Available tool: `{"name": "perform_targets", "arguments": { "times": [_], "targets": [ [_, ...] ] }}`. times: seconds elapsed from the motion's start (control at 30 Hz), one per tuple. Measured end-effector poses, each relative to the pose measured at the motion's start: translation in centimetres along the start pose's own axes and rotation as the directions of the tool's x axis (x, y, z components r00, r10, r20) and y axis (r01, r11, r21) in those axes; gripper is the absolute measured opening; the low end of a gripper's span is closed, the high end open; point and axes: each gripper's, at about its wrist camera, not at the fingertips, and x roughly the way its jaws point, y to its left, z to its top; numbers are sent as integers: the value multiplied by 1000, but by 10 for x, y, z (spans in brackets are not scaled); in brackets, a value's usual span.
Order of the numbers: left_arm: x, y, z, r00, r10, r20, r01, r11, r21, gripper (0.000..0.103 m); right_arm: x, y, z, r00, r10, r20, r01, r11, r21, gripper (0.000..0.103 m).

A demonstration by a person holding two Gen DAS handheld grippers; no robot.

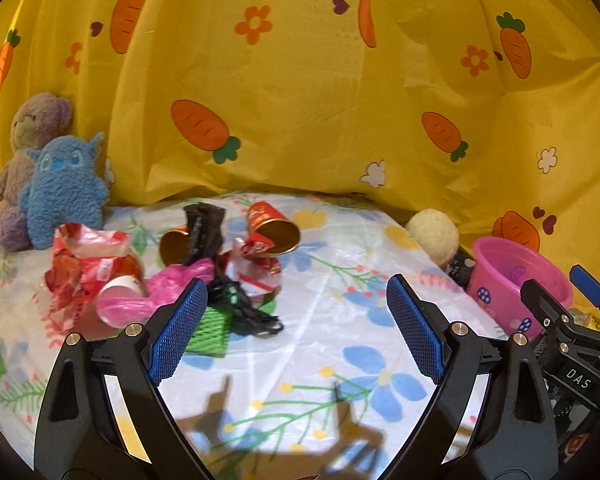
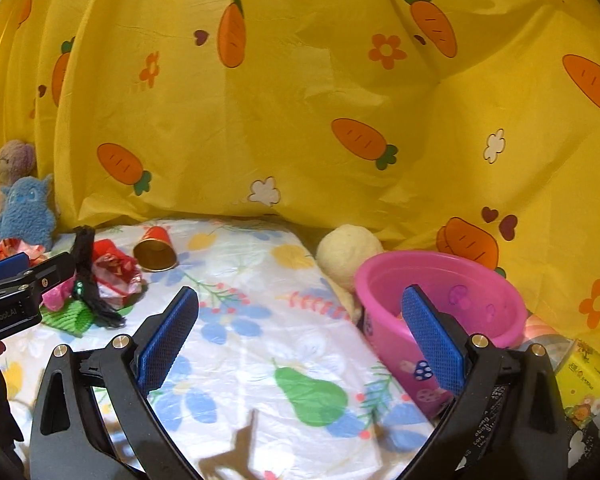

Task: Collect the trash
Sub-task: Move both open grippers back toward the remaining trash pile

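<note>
A pile of trash lies on the floral sheet (image 1: 320,340) at the left: a red and gold paper cup (image 1: 274,228) on its side, crumpled red wrappers (image 1: 84,264), a pink plastic bag (image 1: 172,280), a black wrapper (image 1: 204,232) and a green mesh piece (image 1: 210,332). My left gripper (image 1: 296,320) is open and empty, just in front of the pile. A pink tub (image 2: 440,304) stands at the right. My right gripper (image 2: 300,332) is open and empty, its right finger in front of the tub. The cup (image 2: 156,250) and pile (image 2: 108,276) also show in the right wrist view.
A purple bear (image 1: 24,160) and a blue plush (image 1: 66,188) sit at the back left. A cream plush ball (image 1: 434,236) lies beside the tub. A yellow carrot-print cloth (image 1: 300,80) closes off the back. A yellow box (image 2: 588,376) lies at the far right.
</note>
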Motion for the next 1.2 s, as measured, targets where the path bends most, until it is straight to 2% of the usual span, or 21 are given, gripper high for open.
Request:
{"name": "perform_targets", "arguments": {
  "times": [0.07, 0.2, 0.37, 0.47, 0.7, 0.9, 1.1, 1.17, 1.2],
  "targets": [
    [-7, 16, -5, 998, 59, 17, -59, 998, 5, 90, 0, 15, -2, 999, 49, -18, -49, 999, -8, 98],
    [-15, 49, -14, 986, 162, 29, -162, 987, 2, 90, -4, 45, -6, 995, 99, 2, -99, 994, -54, 98],
    [-24, 90, -20, 973, 230, 22, -229, 972, -48, 90, 3, 76, -8, 979, 204, -29, -205, 977, -52, 98],
    [-29, 113, -21, 965, 260, 19, -257, 962, -89, 90, 7, 100, -12, 967, 247, -58, -252, 963, -94, 98],
    [-38, 163, -29, 934, 357, -3, -352, 920, -174, 90, 17, 146, -21, 933, 336, -126, -354, 922, -159, 98],
    [-47, 193, -33, 895, 446, -1, -432, 865, -255, 90, 25, 183, -21, 903, 392, -176, -420, 890, -179, 97],
    [-45, 208, -36, 880, 474, -19, -461, 845, -272, 90, 43, 214, -14, 885, 423, -196, -457, 869, -189, 89],
    [-44, 210, -37, 883, 470, -23, -457, 846, -273, 90, 51, 224, -13, 879, 425, -214, -465, 864, -194, 78],
    [-42, 211, -37, 883, 468, -25, -457, 848, -270, 90, 55, 228, -13, 878, 423, -224, -466, 863, -196, 76]
  ]
}}
